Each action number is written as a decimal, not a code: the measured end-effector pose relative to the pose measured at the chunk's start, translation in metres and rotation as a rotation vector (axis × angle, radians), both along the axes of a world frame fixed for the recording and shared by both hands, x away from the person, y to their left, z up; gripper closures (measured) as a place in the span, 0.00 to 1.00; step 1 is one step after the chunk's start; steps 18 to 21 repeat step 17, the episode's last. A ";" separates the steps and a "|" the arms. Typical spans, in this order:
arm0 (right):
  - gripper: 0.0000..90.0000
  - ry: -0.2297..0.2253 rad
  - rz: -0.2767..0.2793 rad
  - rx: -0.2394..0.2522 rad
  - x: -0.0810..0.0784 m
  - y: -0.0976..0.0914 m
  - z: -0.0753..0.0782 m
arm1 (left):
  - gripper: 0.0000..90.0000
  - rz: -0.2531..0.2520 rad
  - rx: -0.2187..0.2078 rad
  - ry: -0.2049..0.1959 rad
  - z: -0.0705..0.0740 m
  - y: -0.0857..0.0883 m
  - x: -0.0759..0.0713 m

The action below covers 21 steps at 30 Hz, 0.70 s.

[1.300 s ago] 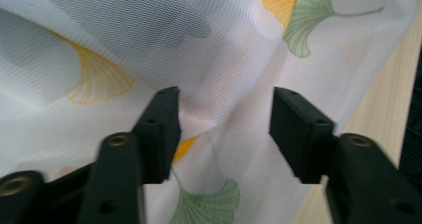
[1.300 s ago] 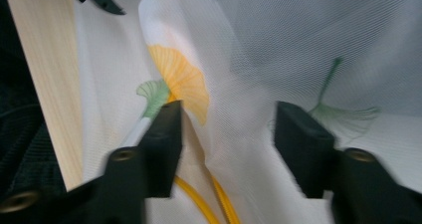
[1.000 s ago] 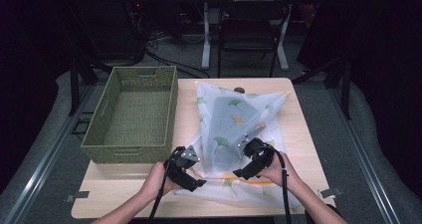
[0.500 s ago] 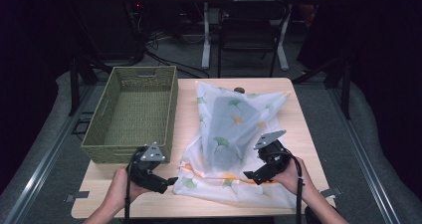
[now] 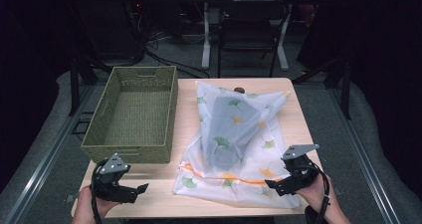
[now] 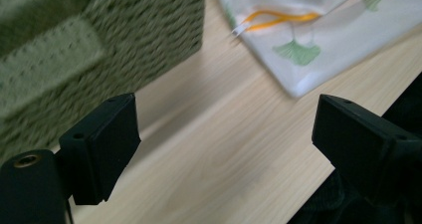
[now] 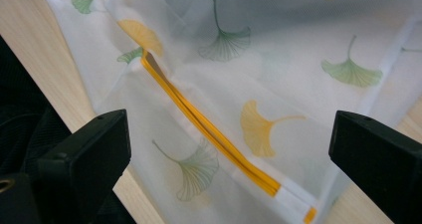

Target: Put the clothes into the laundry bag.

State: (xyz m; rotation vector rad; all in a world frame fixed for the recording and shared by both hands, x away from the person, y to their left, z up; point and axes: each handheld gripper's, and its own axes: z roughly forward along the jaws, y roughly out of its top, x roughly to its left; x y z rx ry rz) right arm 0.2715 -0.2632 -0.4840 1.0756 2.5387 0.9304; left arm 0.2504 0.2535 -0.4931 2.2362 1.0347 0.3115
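Observation:
A white sheer bag (image 5: 239, 134) printed with green and yellow ginkgo leaves lies crumpled on the right half of the wooden table (image 5: 159, 194). An orange zip band (image 7: 209, 129) runs along its near edge. My left gripper (image 5: 141, 189) hovers at the table's front left, off the bag's corner (image 6: 318, 40). It is open, its jaws have just been opening, and only bare wood lies beneath them. My right gripper (image 5: 273, 185) is at the bag's front right corner. It is open over the bag (image 7: 278, 74), its jaws have just been opening, and the pads press on nothing.
A green woven basket (image 5: 129, 152) stands empty on the left half of the table, its near wall (image 6: 74, 45) close to my left gripper. A small dark object (image 5: 240, 90) sits at the table's far edge. Chairs and desk legs stand beyond on the grey floor.
Both hands have pulled apart from the bag's near edge, the left toward the front left corner, the right toward the right. The bag lies released on the table.

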 end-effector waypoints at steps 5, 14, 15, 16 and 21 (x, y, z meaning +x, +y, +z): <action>0.04 -0.001 -0.044 0.047 -0.013 -0.012 -0.006 | 0.12 0.081 -0.031 0.017 -0.014 0.021 -0.012; 0.05 -0.015 -0.067 0.055 -0.018 -0.018 -0.010 | 0.08 0.116 -0.029 0.028 -0.022 0.024 -0.008; 0.05 -0.007 -0.062 0.047 -0.017 -0.017 -0.010 | 0.04 0.126 -0.014 0.032 -0.023 0.022 -0.007; 0.06 0.002 -0.063 0.037 -0.017 -0.016 -0.011 | 0.00 0.128 -0.001 0.027 -0.024 0.021 -0.006; 0.06 0.005 -0.058 0.027 -0.016 -0.015 -0.011 | 0.00 0.128 -0.001 0.027 -0.024 0.021 -0.006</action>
